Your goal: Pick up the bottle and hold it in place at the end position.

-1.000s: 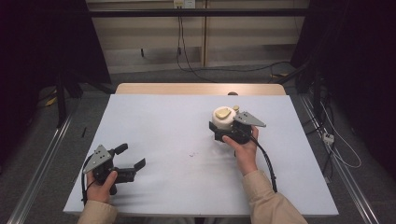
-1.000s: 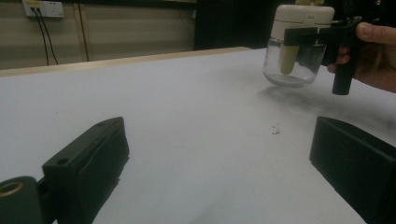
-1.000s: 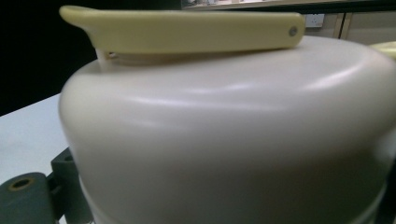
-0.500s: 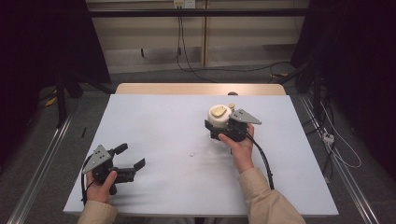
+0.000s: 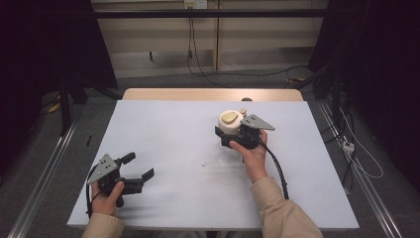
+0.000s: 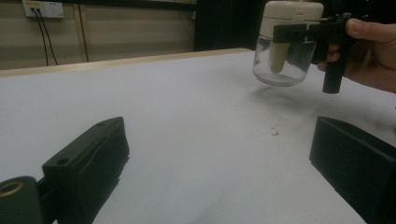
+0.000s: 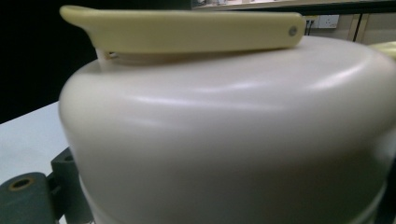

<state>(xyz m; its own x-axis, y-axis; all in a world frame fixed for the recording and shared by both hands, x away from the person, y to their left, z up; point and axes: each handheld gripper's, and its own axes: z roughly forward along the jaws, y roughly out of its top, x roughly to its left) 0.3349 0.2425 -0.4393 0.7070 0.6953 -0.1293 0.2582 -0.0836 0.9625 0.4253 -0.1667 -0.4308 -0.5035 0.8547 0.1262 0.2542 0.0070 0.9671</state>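
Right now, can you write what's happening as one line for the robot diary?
right gripper: shut on clear glass jar with cream lid | jar: lifted off white table | left gripper: open, low over table

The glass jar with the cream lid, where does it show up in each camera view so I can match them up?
High view: the jar sits right of centre, held in the right gripper.
Left gripper view: upper right, lifted clear of the table, with its shadow beneath.
Right gripper view: up close, its cream lid spans the frame.
Shared landmark: the yellowish flip tab on the lid.
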